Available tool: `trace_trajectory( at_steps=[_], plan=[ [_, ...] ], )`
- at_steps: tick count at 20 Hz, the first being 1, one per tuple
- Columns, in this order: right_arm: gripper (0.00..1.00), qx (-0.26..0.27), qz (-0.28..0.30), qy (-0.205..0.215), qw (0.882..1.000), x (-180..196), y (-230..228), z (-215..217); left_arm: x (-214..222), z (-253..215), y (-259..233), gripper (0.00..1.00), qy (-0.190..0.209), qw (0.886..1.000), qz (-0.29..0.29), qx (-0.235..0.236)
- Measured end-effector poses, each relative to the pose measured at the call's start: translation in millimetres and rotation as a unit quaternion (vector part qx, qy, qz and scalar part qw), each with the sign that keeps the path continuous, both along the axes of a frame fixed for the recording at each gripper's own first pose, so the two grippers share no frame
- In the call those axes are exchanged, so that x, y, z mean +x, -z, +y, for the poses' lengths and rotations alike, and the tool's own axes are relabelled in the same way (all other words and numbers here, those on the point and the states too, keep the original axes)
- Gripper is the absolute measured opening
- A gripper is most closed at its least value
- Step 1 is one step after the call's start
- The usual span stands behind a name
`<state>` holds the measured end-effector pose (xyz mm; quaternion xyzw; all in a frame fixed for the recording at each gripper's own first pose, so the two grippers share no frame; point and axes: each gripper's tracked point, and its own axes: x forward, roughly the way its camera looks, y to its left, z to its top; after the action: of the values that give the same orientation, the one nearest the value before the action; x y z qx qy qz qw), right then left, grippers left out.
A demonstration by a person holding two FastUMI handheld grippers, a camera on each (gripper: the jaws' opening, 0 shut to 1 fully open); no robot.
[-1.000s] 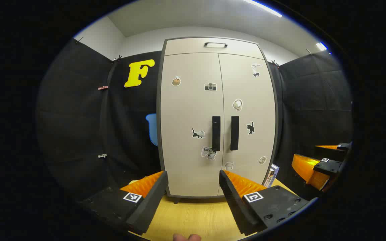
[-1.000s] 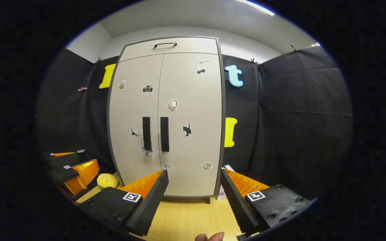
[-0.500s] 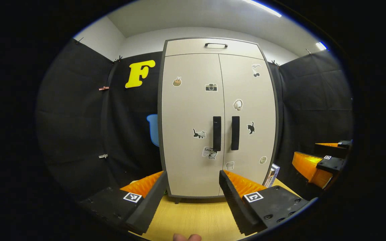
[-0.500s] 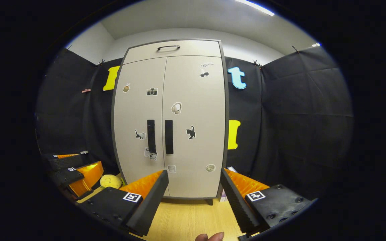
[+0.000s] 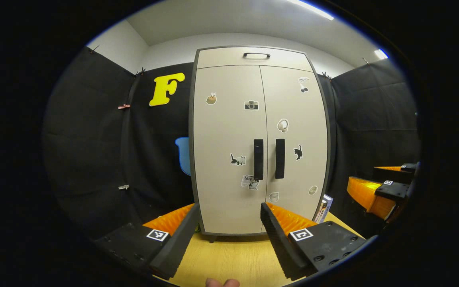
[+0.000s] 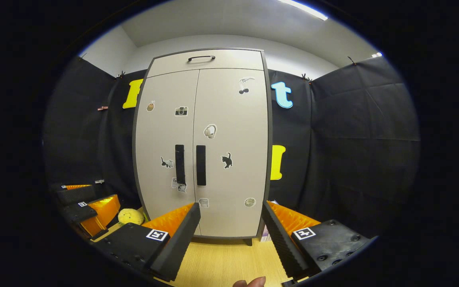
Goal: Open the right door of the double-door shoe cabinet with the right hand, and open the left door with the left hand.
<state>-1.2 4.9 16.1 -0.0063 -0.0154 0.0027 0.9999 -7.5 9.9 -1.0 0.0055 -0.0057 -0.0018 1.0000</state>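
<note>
A tall beige shoe cabinet [image 5: 229, 131] [image 6: 229, 131] with stickers stands ahead, both doors closed. Two black vertical handles flank the centre seam: the left door's handle [image 5: 258, 159] [image 6: 179, 164] and the right door's handle [image 5: 279, 158] [image 6: 201, 164]. My left gripper [image 5: 229, 231] is open, well short of the cabinet, with nothing between its fingers. My right gripper [image 6: 231, 231] is open too, also some way back. In the left gripper view the right gripper [image 5: 377, 189] appears at the right edge; in the right gripper view the left gripper [image 6: 88, 207] appears at the lower left.
The cabinet stands on a light wooden surface [image 5: 233, 259] [image 6: 221, 263]. A yellow plush toy [image 6: 130, 216] lies left of the cabinet's foot. A small box [image 5: 324, 208] leans by its right foot. Black cloth walls close in on both sides.
Both views have shifted slightly: the cabinet sits a little lower and smaller in the right gripper view. The doors stay closed and both grippers stay open.
</note>
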Motion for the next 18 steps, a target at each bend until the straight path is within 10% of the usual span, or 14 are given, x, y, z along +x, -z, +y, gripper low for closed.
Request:
trace_trajectory(
  at_steps=[18],
  plan=[
    [0.97, 0.023, 0.004, -0.048, 0.999, 179, -30, 85, 12, 49, 21, 0.95, -0.028, 1.000, 0.013, -0.007]
  ],
)
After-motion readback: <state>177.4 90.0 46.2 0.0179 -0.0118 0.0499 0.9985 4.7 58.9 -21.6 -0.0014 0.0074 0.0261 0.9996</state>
